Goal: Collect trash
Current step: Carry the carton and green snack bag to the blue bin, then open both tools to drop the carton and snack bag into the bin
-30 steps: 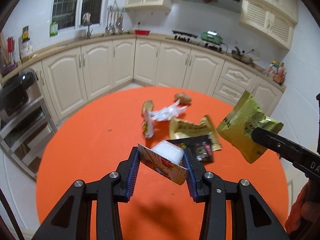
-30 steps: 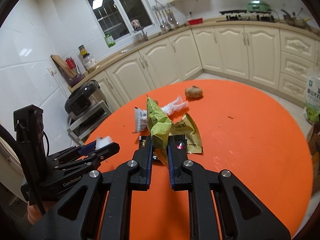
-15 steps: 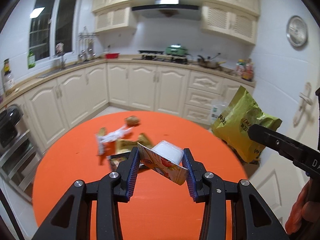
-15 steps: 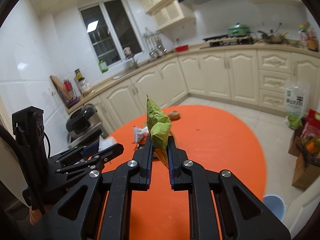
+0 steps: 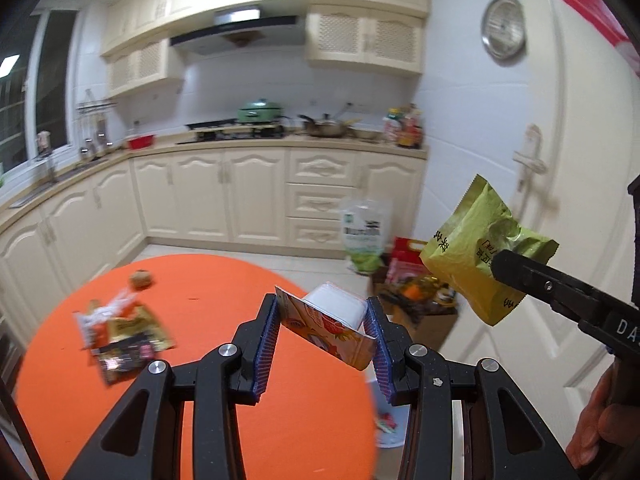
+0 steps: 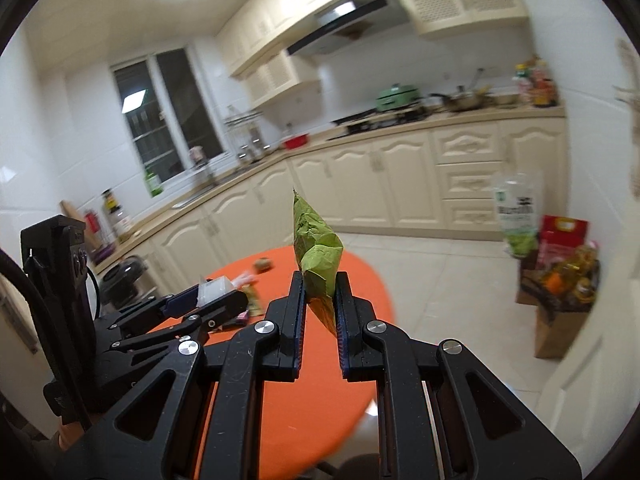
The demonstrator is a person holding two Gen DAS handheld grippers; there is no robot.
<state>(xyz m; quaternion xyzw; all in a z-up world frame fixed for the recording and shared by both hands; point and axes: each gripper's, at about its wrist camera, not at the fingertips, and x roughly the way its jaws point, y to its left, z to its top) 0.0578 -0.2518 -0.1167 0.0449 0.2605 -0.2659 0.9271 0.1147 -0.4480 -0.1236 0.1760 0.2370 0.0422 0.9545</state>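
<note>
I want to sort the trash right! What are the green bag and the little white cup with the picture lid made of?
Green snack bag: looks like thin plastic film, slightly glossy; it crinkles, catches light, and has a zigzag sealed edge.
Small white cup: seems rigid plastic, matte and smooth-walled. Its peeled printed lid bends like foil or coated paper; which one cannot be told.

Lying clustered on the table [image 5: 208, 392] at its left: wrappers [image 5: 128, 340], with a small round item [image 5: 141, 280] behind them; standing on the floor right of the table, against the cabinets [image 5: 320, 196]: bags [image 5: 362, 236].
</note>
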